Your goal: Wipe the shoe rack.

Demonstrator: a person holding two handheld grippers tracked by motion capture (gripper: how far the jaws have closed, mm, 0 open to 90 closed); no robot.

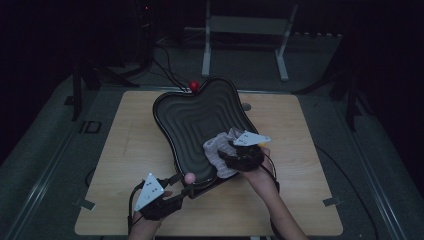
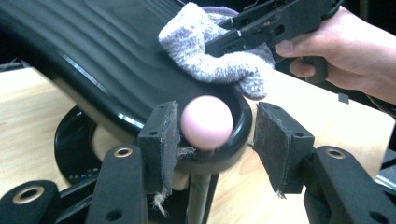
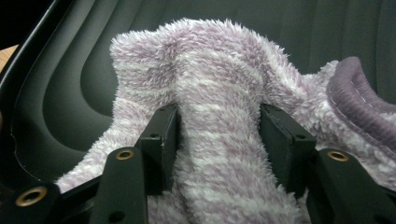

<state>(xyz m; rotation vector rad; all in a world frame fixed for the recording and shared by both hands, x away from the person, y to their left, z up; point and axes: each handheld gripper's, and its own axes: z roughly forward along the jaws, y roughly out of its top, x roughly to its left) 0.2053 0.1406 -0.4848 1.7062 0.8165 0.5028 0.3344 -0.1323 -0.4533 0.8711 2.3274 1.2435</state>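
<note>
Fuzzy cloth [image 1: 220, 152] sits on the tilted black tray [image 1: 195, 117]; my right gripper [image 1: 234, 150] pinches a fold, left gripper [image 1: 182, 186] apart around the tray's pink knob [image 2: 207, 122]. Wiping unfinished, I judge.

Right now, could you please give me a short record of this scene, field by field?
surface: wooden table
main thing: black ridged tray, tilted, with a pink ball at its near tip
cloth: fluffy lilac sock lying on the tray
left gripper: fingers open on either side of the pink ball and the tray's tip; right pad apart from them
right gripper: fingers pressing a fold of the sock
far end: red ball
</note>
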